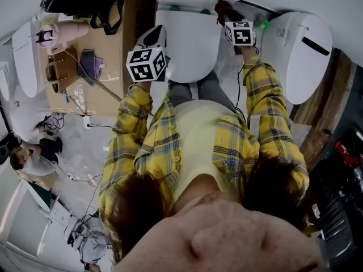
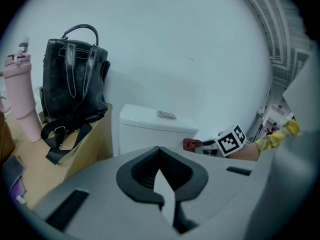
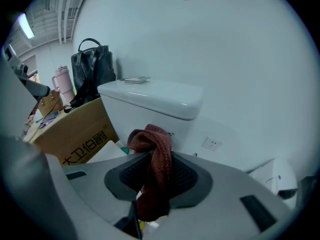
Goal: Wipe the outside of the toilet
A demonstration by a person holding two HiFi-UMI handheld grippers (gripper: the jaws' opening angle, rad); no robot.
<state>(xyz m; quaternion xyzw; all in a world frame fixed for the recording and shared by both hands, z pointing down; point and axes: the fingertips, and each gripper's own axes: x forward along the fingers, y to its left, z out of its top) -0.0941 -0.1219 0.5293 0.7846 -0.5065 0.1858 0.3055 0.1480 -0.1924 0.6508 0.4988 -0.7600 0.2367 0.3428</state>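
The toilet [image 1: 190, 47] stands straight ahead of the person, lid down, with its tank [image 3: 150, 96] against the far wall. The right tongs [image 3: 152, 156] are clamped on a dark red cloth [image 3: 150, 139], which bunches up above the tips and hangs down between them. They are held at the far right of the toilet, with the cloth close to the right side of the tank below its lid. Whether it touches the porcelain cannot be told.

The left tongs [image 2: 159, 154] are pressed narrow, their tips meeting with nothing between them. They hang over the near left edge of the toilet lid, pointing toward the tank.

Just left of the toilet is a cardboard box [image 3: 75, 129]. A black bag [image 2: 70, 79] stands on it against the wall, and a pink cup [image 2: 22, 99] stands further left. A wall socket [image 3: 212, 144] sits low on the wall to the right of the tank. A second toilet [image 1: 303, 50] lies further right.
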